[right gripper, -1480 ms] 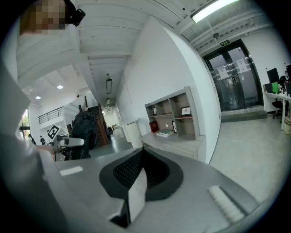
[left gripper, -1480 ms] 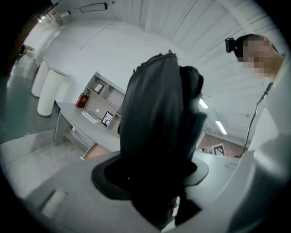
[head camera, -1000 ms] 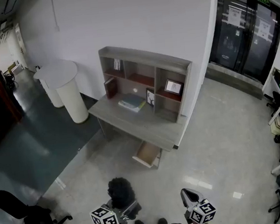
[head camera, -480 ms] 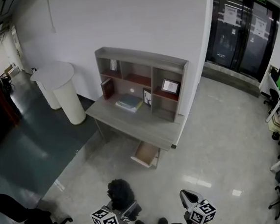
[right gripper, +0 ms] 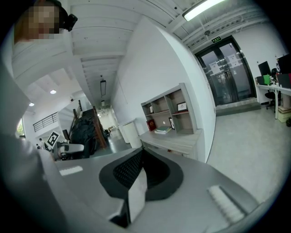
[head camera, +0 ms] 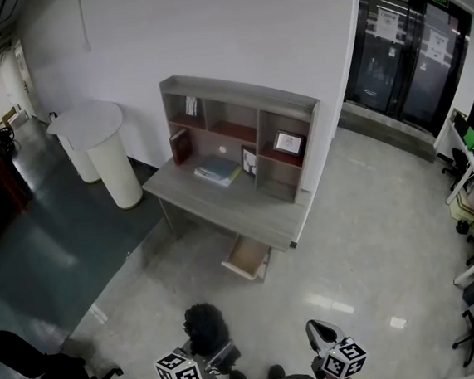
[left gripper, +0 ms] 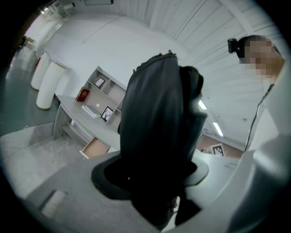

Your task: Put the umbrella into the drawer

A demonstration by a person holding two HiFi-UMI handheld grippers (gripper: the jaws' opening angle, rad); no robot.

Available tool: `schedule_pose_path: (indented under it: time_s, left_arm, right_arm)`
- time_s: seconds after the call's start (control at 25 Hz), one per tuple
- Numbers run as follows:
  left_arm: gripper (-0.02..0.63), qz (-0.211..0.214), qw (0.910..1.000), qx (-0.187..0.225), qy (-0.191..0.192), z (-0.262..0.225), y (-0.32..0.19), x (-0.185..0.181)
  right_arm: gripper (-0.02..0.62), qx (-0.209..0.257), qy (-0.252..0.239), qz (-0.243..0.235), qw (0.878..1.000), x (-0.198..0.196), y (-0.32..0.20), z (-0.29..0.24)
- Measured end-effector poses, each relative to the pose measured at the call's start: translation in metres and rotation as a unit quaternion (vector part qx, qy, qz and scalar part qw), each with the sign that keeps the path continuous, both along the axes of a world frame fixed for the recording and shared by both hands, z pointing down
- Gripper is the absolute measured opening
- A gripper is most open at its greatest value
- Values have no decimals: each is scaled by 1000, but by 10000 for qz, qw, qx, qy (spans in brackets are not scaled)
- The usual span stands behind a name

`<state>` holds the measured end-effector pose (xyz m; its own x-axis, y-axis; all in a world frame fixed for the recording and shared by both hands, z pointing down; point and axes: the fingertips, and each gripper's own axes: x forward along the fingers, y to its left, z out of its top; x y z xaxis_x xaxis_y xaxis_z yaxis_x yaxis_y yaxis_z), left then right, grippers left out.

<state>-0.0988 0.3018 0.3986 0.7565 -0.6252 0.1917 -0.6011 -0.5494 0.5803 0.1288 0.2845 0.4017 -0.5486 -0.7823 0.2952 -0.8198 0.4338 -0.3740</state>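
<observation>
**Umbrella held, drawer ahead**

Tabletop across the floor, its drawer open below — well ahead of the folded umbrella, which juts forward from the left hand-held gripper clamped on it. Right hand-held gripper: jaws together, empty.

I saw the umbrella as plain matt black. The marker cubes carried black squares on white. The desk was grey with a faint wood grain, and its drawer was light tan inside. The book was dark red. The round table was white, and the floor was a glossy pale grey.
</observation>
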Motion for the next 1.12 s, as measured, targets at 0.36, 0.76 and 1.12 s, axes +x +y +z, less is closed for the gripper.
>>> schedule_pose_path:
  time_s: [0.36, 0.76, 1.12]
  left_arm:
    - [264, 92, 10000, -25, -1, 6, 4, -31]
    - [264, 225, 9997, 6, 61, 6, 6, -62]
    - [265, 165, 9998, -43, 131, 11, 5, -86]
  right_arm:
    - [6, -62, -11, 101, 9999, -31, 6, 6]
    - [6, -80, 69, 169, 9998, -67, 18, 7]
    - [6, -140, 93, 163, 9997, -89, 17, 10]
